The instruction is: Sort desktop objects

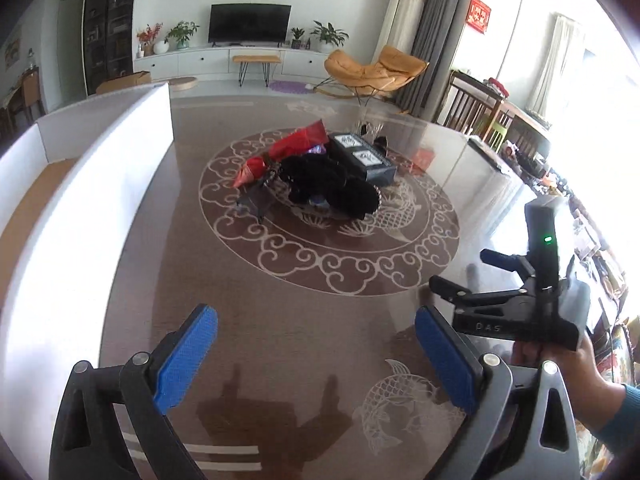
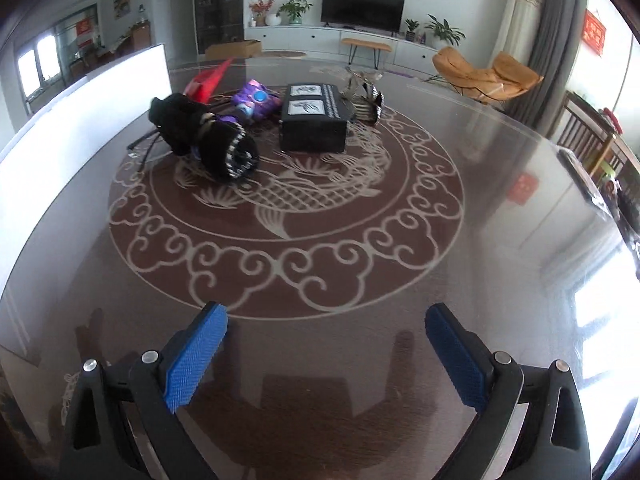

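Observation:
A pile of objects lies at the middle of the round glass table (image 2: 500, 208). It holds a black furry item (image 2: 208, 136), a purple toy (image 2: 256, 102), a red folded item (image 2: 208, 80), a black box with two white labels (image 2: 314, 118) and a striped clip-like item (image 2: 366, 100). The pile shows in the left wrist view too: black furry item (image 1: 332, 186), red item (image 1: 296, 144), black box (image 1: 362, 156). My left gripper (image 1: 316, 348) is open and empty, well short of the pile. My right gripper (image 2: 326, 344) is open and empty; it also shows in the left wrist view (image 1: 464, 272).
A white open box (image 1: 120, 168) with a brown floor stands along the table's left side, also in the right wrist view (image 2: 80, 120). The table carries a carp and cloud pattern. A TV, an orange chair and wooden chairs stand beyond the table.

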Available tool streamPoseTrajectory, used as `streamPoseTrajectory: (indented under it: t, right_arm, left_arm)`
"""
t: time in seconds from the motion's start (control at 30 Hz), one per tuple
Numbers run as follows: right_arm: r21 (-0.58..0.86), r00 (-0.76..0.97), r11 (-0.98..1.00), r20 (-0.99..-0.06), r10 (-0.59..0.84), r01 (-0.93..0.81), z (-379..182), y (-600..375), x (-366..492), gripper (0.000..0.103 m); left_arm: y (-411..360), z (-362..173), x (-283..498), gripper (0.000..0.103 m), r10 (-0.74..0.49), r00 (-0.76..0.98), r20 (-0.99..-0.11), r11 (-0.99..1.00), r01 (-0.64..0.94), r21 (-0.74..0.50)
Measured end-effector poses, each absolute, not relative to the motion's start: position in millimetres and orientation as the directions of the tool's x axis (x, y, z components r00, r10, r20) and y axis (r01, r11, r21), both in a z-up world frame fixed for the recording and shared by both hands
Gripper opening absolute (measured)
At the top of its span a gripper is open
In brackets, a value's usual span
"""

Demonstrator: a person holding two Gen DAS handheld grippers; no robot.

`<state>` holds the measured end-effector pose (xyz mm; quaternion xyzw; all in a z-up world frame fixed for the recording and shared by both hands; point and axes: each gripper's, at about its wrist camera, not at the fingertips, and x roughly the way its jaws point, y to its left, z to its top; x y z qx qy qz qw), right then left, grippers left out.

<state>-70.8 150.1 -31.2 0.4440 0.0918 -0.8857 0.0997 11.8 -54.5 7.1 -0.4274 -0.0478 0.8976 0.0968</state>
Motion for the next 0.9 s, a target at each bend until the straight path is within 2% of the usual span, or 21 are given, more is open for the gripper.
streamPoseTrajectory:
  t: [0.1, 0.27, 0.9]
  right_arm:
    - [-0.004, -0.572, -0.977, -0.811, -0.120, 0.211, -34, 170, -73, 0.101]
    - [-0.010, -0.571, -0.982, -0.815, -0.102, 0.189, -32, 175, -75, 0.103]
    - [-0.010, -0.571, -0.982, -0.815, -0.102, 0.190, -32, 175, -75, 0.103]
  left_arm:
    - [-34, -26, -4, 0.101, 0.173, -0.581, -0.795, -0.985, -0.117, -0.129]
    - [-15, -43, -25, 0.101, 0.092, -0.577, -0.811, -0.990, -0.139, -0.013]
    - [-3, -49, -32, 0.103, 0.089, -0.568, -0.819, -0.987, -0.158, 0.002]
